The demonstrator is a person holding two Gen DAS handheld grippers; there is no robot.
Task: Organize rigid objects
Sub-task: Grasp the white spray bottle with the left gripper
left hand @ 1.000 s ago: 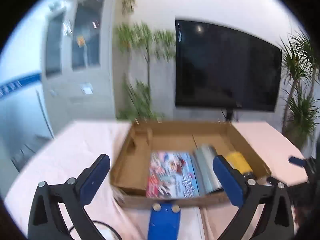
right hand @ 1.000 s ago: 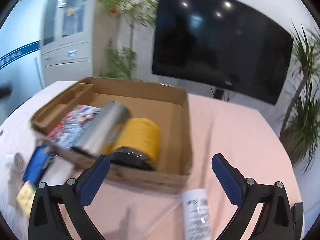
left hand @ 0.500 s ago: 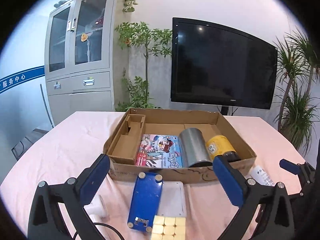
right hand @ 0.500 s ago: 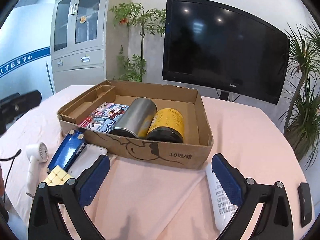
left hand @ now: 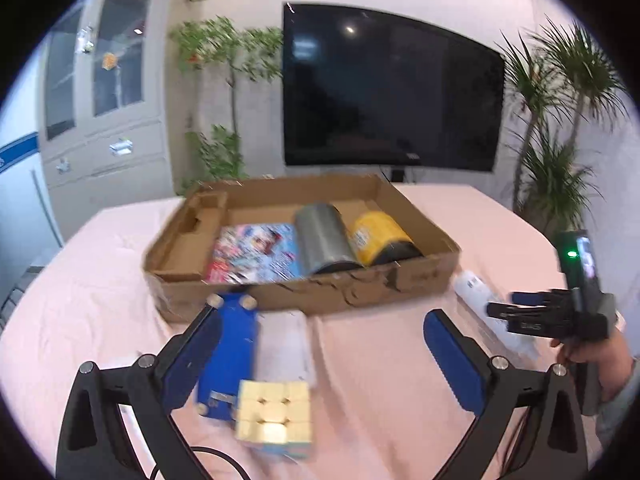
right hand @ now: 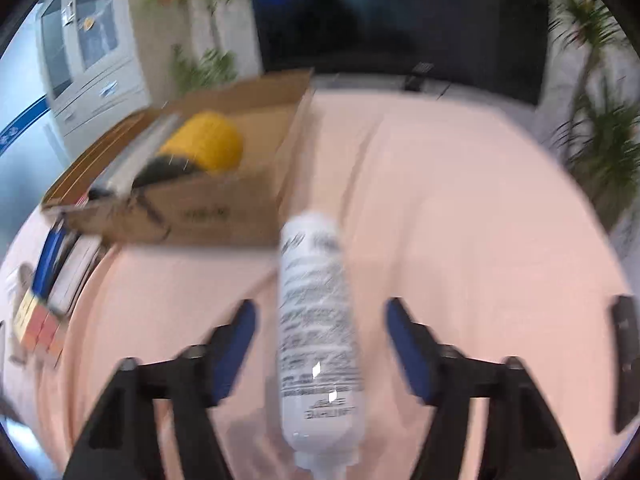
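- Right gripper (right hand: 318,344) at lower centre, jaws closing around the white tube (right hand: 316,320) — pads not touching it.
- Left gripper (left hand: 320,354) spread wide above the cube (left hand: 274,416) — bare bench (left hand: 380,360) between its fingers.
- Cardboard box (left hand: 320,296), mid-frame, its front edge near both.

Print on white tube (right hand: 316,320) and cardboard box (right hand: 208,216), all blurred, unreadable
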